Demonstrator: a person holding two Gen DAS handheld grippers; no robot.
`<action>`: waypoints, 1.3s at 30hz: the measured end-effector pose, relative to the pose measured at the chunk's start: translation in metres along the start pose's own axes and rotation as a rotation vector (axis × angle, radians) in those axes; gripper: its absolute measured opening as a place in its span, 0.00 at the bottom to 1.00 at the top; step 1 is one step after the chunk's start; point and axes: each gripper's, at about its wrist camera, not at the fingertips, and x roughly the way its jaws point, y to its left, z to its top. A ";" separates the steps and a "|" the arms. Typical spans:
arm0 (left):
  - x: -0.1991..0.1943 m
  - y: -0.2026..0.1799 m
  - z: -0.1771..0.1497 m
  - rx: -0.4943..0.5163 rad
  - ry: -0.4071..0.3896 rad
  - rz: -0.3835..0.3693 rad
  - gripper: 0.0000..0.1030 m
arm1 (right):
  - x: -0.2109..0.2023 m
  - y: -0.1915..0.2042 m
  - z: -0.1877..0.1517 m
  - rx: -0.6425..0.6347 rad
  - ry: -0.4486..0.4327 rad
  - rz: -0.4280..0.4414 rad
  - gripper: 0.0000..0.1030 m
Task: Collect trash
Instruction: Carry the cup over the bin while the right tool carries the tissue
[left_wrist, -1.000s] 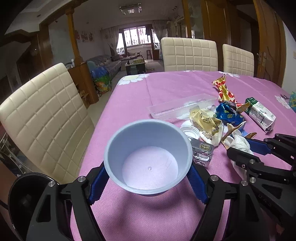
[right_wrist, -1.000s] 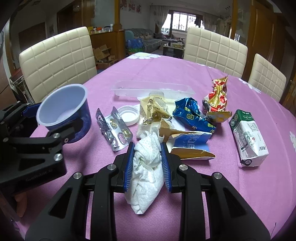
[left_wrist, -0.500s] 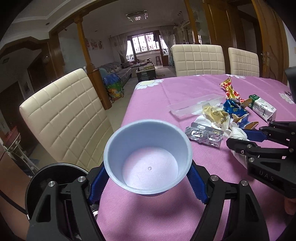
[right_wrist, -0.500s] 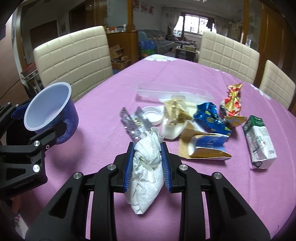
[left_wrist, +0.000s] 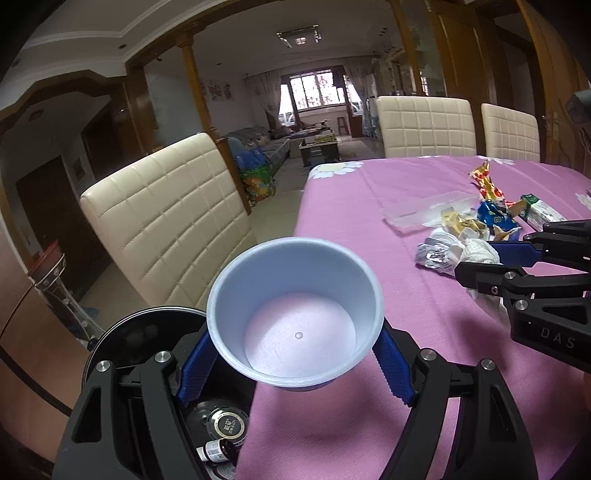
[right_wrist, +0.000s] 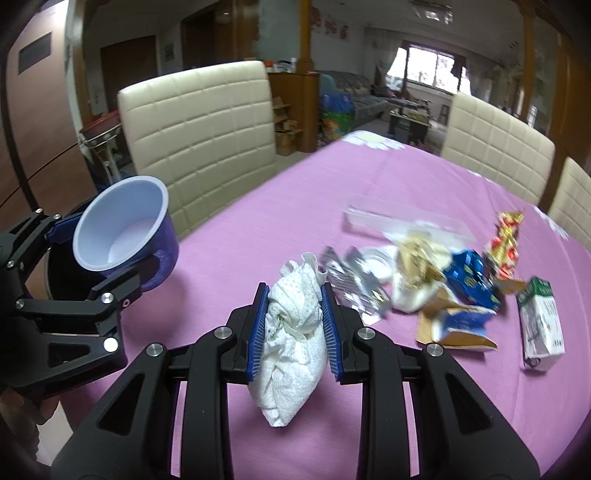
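Large table (left_wrist: 369, 206) w/ pink-purple cloth, flower print at far end. 3 cream quilted chairs in left-wrist view: 1 near left (left_wrist: 162, 221), 2 at far side (left_wrist: 424, 125). 1 black round bin (left_wrist: 144, 332) below table edge, just under left gripper; 2 small bottles or so visible inside, contents otherwise hard to make out.

Left gripper (left_wrist: 295, 365) clamped on 1 plastic cup (left_wrist: 295, 310), blue outside, white inside, nothing in it, held at table edge, partly over bin. Right gripper (right_wrist: 293, 332) closed on 1 crumpled white paper towel (right_wrist: 291, 339), lifted off cloth, pads pressing both sides.

Trash pile on table beyond right gripper, items touching or overlapping: 1 clear plastic tray (right_wrist: 402, 221), 1 green-white carton (right_wrist: 541, 325), 1 torn blue-white box (right_wrist: 458, 325), 1 blue wrapper (right_wrist: 469, 277), 1 gold wrapper (right_wrist: 417, 258), 1 red-gold wrapper (right_wrist: 506, 247), 1 foil blister pack (right_wrist: 351, 280), 1 white lid (left_wrist: 439, 236).
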 end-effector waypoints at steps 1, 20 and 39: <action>-0.002 0.004 -0.001 -0.009 0.002 0.003 0.73 | 0.000 0.005 0.002 -0.010 -0.002 0.012 0.29; -0.016 0.070 -0.031 -0.124 0.017 0.148 0.73 | 0.013 0.086 0.020 -0.157 -0.023 0.127 0.29; -0.030 0.093 -0.044 -0.179 -0.025 0.257 0.73 | 0.007 0.107 0.018 -0.183 -0.102 0.131 0.29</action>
